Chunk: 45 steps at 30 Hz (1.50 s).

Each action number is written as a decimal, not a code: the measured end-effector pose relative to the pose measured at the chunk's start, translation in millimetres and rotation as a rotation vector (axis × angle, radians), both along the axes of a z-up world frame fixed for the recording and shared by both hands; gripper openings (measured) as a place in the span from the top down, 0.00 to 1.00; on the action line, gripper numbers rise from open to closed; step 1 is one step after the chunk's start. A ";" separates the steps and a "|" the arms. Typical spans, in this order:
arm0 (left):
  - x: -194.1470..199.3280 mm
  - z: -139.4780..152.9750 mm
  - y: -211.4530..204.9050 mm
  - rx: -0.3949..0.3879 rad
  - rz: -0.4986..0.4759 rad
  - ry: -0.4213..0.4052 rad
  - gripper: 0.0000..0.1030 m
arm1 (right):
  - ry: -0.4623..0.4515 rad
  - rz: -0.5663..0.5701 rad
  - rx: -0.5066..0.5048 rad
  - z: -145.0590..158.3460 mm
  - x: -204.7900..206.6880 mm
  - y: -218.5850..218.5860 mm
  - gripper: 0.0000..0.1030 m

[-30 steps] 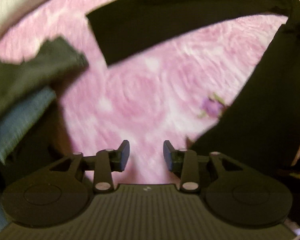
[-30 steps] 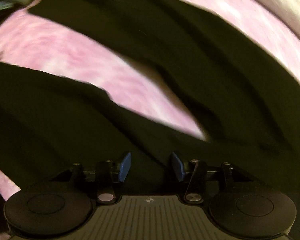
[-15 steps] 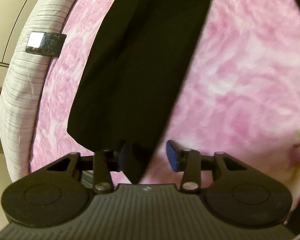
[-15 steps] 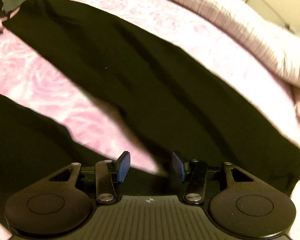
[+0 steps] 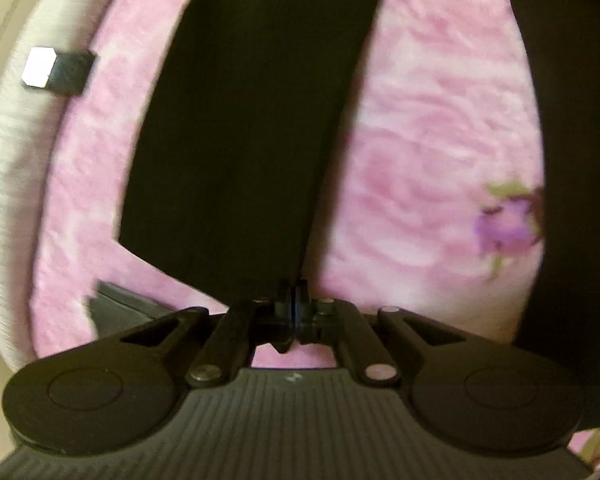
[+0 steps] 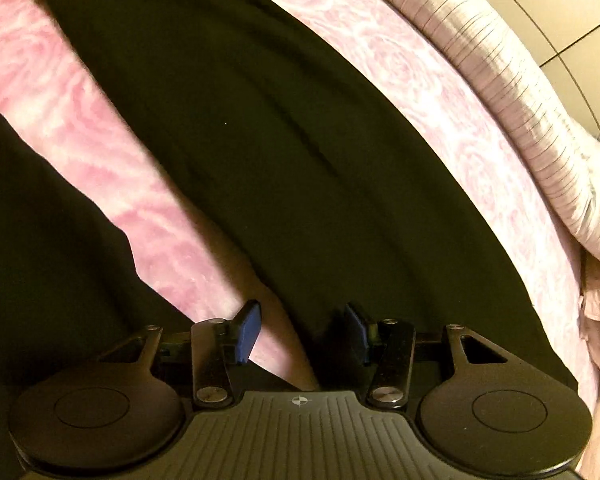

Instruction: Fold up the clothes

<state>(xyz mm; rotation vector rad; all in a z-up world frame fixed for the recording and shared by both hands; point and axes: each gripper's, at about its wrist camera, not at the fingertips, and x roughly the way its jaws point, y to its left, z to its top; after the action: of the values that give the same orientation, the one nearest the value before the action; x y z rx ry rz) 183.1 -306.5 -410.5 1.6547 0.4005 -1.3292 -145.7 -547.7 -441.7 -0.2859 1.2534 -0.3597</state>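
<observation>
A black pair of trousers lies on the pink bedspread [image 5: 420, 140]. In the left wrist view one leg [image 5: 252, 120] runs up from my left gripper [image 5: 293, 304], which is shut on the hem's near corner. The other leg [image 5: 572, 160] fills the right edge. In the right wrist view the black trousers [image 6: 300, 160] spread across the middle. My right gripper [image 6: 304, 332] hangs open just above the cloth's inner edge. Pink bedspread [image 6: 60, 100] shows by its left blue pad [image 6: 248, 332], black cloth by the right one.
A white ribbed mattress edge [image 6: 520, 100] curves along the bed's side, with tiled floor [image 6: 580, 20] beyond. A small black box with a white face [image 5: 56, 72] sits on that edge. A grey piece of cloth [image 5: 116, 304] lies near the left gripper.
My left gripper swung over to the trouser leg, sank to its hem corner and shut on it. The right gripper drifted along the trousers toward the inner edge and stayed open.
</observation>
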 end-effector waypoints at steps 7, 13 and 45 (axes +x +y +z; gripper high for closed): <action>11.4 9.0 8.2 0.023 0.165 0.031 0.80 | -0.067 -0.269 0.046 39.8 -34.5 -9.8 0.51; 8.1 65.1 24.4 -0.047 0.407 0.174 0.65 | -0.114 -0.598 0.163 84.9 -108.8 -6.7 0.36; -409.8 16.2 13.9 -0.126 -0.047 0.048 0.55 | -0.823 -1.317 0.764 30.4 -432.1 -123.2 0.61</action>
<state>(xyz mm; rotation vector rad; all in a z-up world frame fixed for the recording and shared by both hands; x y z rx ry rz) -226.7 -292.6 -394.2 1.5383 0.3010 -1.4020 -577.8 -670.9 -411.3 1.2975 0.5080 -0.9376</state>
